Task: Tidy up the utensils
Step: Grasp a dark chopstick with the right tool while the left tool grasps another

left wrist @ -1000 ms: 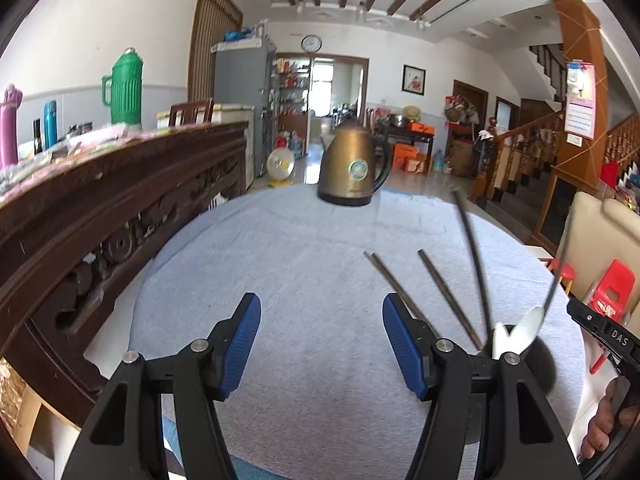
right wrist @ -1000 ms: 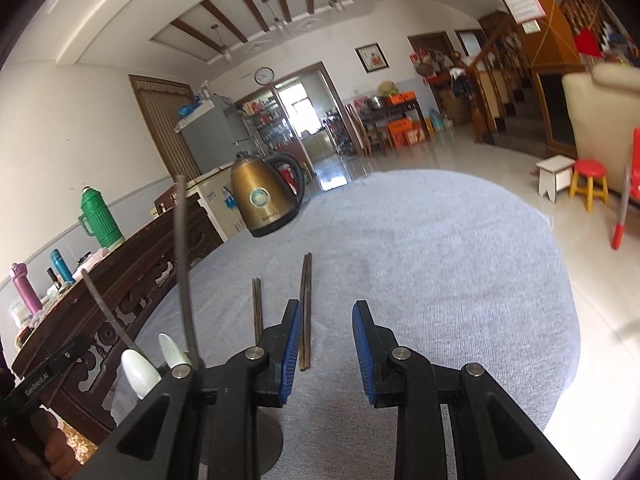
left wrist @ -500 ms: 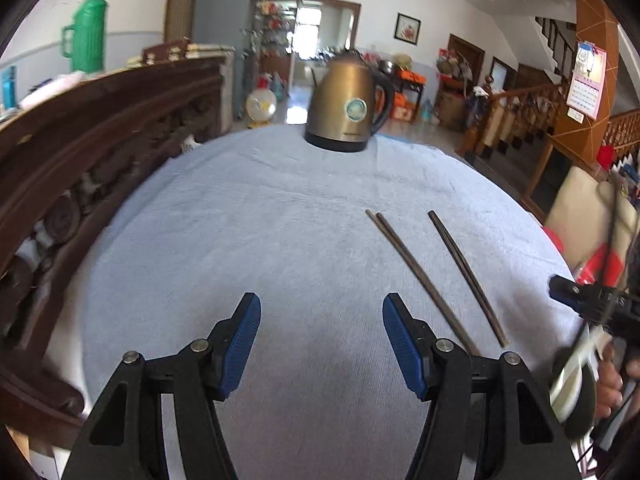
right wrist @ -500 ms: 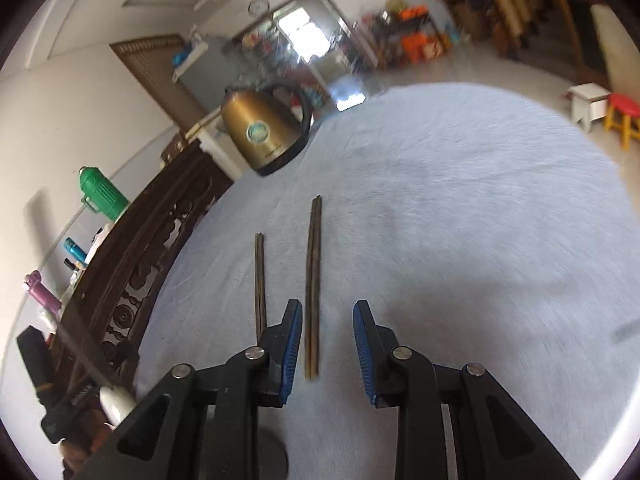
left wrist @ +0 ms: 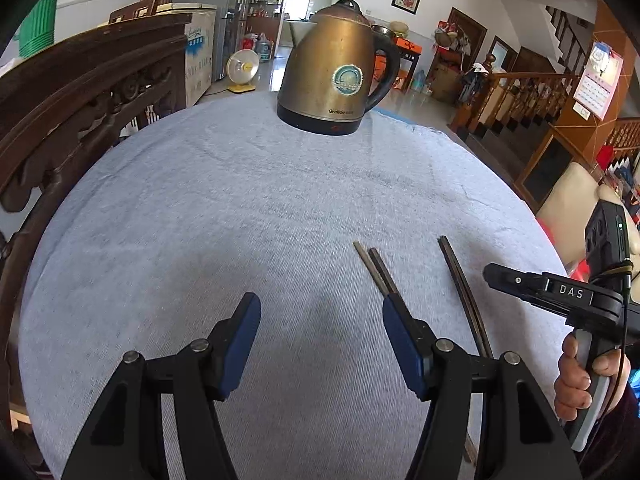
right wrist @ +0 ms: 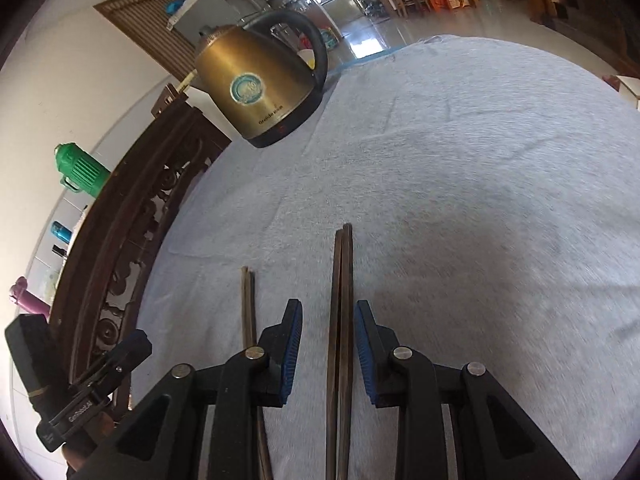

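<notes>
Dark wooden chopsticks lie between the right gripper's parted, untouching pads at lower centre, so closing comes next, while the left gripper hangs open, empty.

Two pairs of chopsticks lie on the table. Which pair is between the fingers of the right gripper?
The darker, thicker pair of chopsticks lies between the open right gripper; its pads do not press it. The thinner pair lies outside, beside the gripper's left finger.

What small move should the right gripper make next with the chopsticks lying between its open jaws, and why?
Probably close the right gripper on the right-hand pair of chopsticks. That pair lies flat on the blue-grey tablecloth, running straight between the blue pads, which do not yet press on it. The other pair of chopsticks lies just outside the jaws.
</notes>
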A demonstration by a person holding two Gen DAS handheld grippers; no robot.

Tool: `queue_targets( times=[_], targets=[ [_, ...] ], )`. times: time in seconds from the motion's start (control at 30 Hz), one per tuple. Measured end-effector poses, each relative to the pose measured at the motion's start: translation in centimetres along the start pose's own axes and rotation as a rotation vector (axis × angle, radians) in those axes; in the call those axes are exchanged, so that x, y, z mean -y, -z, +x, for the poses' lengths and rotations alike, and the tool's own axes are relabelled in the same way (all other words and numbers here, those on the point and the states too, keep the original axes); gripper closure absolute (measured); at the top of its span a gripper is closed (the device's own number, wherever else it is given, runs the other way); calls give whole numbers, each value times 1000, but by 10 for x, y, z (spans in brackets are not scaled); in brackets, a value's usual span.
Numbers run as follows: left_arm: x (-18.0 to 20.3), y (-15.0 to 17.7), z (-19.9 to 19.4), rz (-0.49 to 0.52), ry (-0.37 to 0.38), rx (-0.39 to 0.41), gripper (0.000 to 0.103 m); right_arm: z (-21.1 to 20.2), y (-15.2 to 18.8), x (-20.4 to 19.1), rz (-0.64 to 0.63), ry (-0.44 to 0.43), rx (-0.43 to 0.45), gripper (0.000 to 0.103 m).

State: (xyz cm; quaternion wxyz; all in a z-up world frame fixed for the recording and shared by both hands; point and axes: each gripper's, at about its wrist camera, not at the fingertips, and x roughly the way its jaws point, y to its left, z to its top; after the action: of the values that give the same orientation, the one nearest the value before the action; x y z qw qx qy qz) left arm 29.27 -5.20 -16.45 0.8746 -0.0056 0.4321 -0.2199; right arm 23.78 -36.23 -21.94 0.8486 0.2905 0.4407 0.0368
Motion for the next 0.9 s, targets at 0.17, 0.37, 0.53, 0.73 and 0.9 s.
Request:
queue_targets(
  times=[0.17,0.37,0.53,0.73,0.9],
  targets=[
    [4,-7,19,11,7,-28,45,14,-14,-4,-17,24,6,77],
    [5,-6,35,21,12,-66,53,37,-18,-7,-54,95,-55,88],
    [2,-8,44,11,24,-94,55,44,-22,-8,-80,133,-58,93],
    [5,-16,56,-6,45,-115,55,51,-32,-6,-82,161,-74,96],
    [14,-22,70,1,52,-142,55,58,-38,-16,-119,200,-99,95]
  ],
)
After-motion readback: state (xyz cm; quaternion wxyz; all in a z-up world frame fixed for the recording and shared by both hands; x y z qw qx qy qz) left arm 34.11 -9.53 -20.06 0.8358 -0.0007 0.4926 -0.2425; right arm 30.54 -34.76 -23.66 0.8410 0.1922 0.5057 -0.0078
